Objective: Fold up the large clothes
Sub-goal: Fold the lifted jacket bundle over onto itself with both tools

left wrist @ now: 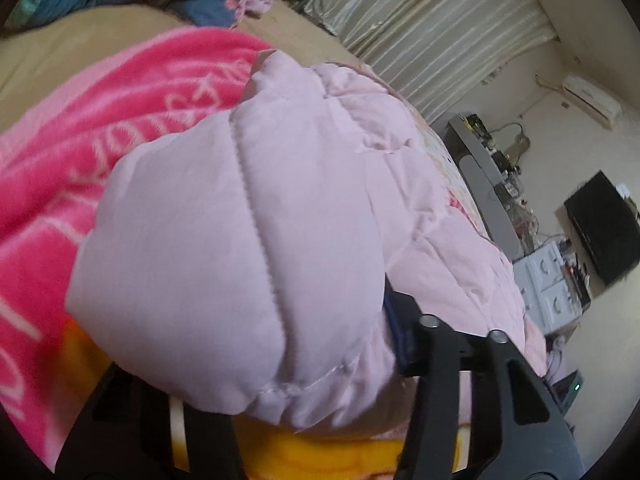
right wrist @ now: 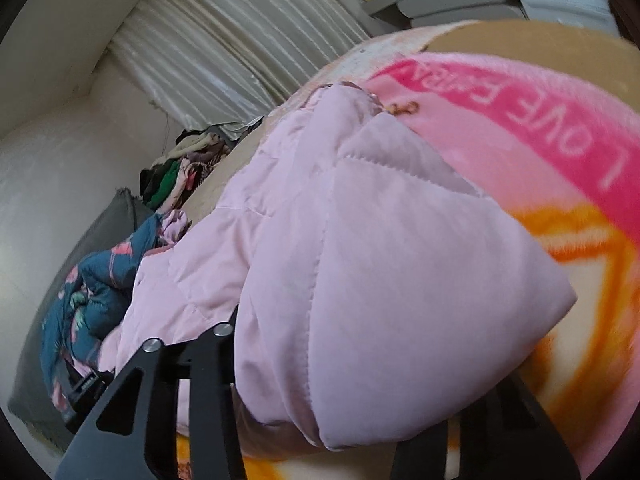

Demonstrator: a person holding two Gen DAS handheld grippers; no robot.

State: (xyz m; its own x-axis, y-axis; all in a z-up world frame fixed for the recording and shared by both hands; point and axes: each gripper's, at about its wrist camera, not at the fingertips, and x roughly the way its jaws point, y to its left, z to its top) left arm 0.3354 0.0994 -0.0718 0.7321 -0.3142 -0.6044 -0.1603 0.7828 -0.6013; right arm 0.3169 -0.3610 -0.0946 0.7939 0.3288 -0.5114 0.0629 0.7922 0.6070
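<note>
A pale pink quilted jacket (left wrist: 248, 248) lies on a bed over a pink and orange blanket (left wrist: 100, 112). In the left wrist view a puffy fold of it bulges between the black fingers (left wrist: 436, 380) of my left gripper (left wrist: 280, 360), which is shut on it. In the right wrist view the jacket (right wrist: 380, 280) bulges the same way between the fingers (right wrist: 160, 392) of my right gripper (right wrist: 340, 400), shut on another fold. The fingertips of both are hidden under fabric.
The blanket (right wrist: 540, 128) reads "LOVE". A pile of clothes (right wrist: 92, 292) lies at the bed's far side, more by the curtain (right wrist: 224, 40). A desk (left wrist: 480, 168), a drawer unit (left wrist: 552, 284) and a dark screen (left wrist: 604, 224) stand by the wall.
</note>
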